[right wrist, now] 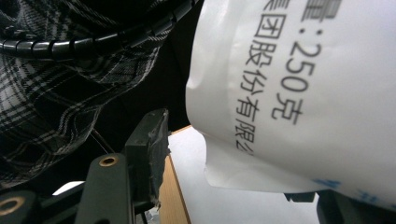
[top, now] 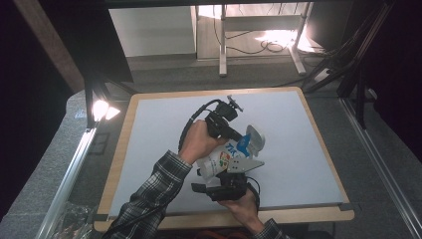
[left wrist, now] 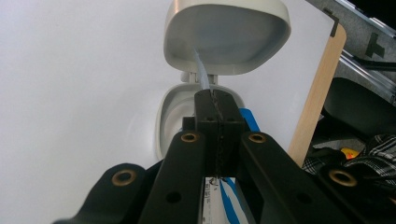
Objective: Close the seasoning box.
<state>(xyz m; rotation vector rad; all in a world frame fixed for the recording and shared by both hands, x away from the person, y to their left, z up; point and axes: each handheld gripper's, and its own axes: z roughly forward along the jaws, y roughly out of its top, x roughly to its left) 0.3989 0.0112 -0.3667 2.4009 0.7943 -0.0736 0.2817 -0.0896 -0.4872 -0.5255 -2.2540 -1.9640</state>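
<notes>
A white pouch [top: 220, 160] with blue print and a grey flip-top lid [top: 256, 135] lies tilted over the middle of the white mat [top: 159, 134]. In the left gripper view the lid [left wrist: 226, 32] stands open. A thin pale strip [left wrist: 201, 70] runs out of the opening beneath it. My left gripper [left wrist: 217, 100] is shut on that strip; in the high view it [top: 242, 137] reaches the lid from the upper left. My right gripper [top: 230, 172] holds the pouch's lower end from the near side. Its view shows the printed pouch [right wrist: 303, 93] between the jaws [right wrist: 243, 158], with one pad [right wrist: 156, 149] beside the pouch's edge.
The mat covers a wooden table whose front edge [top: 224, 219] runs just below the right hand. A plaid sleeve [top: 154, 199] crosses the mat's near left. A lamp [top: 102, 109] glows off the table's far left corner. Desk legs and cables [top: 268, 45] stand beyond.
</notes>
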